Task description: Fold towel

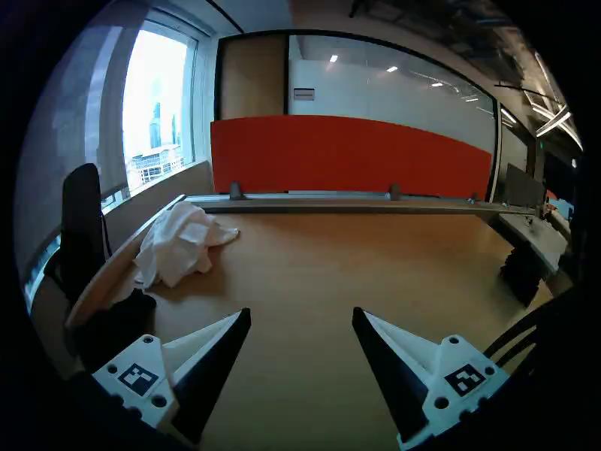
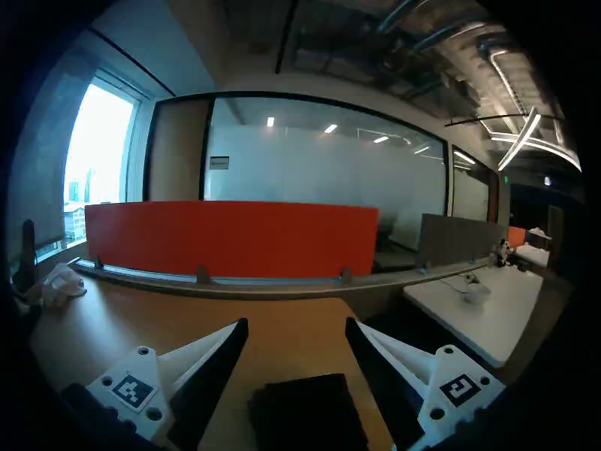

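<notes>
From my left gripper point(image 1: 300, 310) I see the towel point(image 1: 180, 244) lying on the desk point(image 1: 323, 263), ahead and to the left, near the desk's left edge. A chair point(image 1: 81, 218) stands off that edge, beside the towel, with a window point(image 1: 154, 113) behind it. A divider panel point(image 1: 345, 154) stands along the desk's far edge, and a glass wall point(image 1: 391, 83) rises behind that. In the right gripper view, a flat object point(image 2: 308, 410) lies on the desk between the fingers of my right gripper point(image 2: 295, 323), close in. The towel sits far off to the left there. A second desk point(image 2: 488, 308) stands to the right, past the divider's end.
</notes>
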Demonstrator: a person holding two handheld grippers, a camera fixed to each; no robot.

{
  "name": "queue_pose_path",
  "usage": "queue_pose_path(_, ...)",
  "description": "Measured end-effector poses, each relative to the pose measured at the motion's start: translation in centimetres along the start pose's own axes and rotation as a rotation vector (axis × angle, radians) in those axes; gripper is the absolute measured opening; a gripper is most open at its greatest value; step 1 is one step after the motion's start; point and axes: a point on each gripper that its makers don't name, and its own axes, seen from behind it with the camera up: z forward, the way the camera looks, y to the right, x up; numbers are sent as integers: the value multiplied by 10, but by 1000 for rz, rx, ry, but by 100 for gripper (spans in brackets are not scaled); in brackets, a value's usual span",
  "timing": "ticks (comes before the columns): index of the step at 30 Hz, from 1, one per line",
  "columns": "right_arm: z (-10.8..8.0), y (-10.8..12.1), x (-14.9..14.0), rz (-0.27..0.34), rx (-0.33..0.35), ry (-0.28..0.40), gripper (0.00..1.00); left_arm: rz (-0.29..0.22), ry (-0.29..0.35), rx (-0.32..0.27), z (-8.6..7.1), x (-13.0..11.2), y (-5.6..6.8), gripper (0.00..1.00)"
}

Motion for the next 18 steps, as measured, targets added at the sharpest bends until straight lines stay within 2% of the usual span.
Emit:
queue_pose_path(11,3,-10,10,8,15,6,100,3,118,5,4,43,-6,100)
queue_pose_path(18,3,-22,18,-1,37,21,100,-27,189,28,4,73,-18,100)
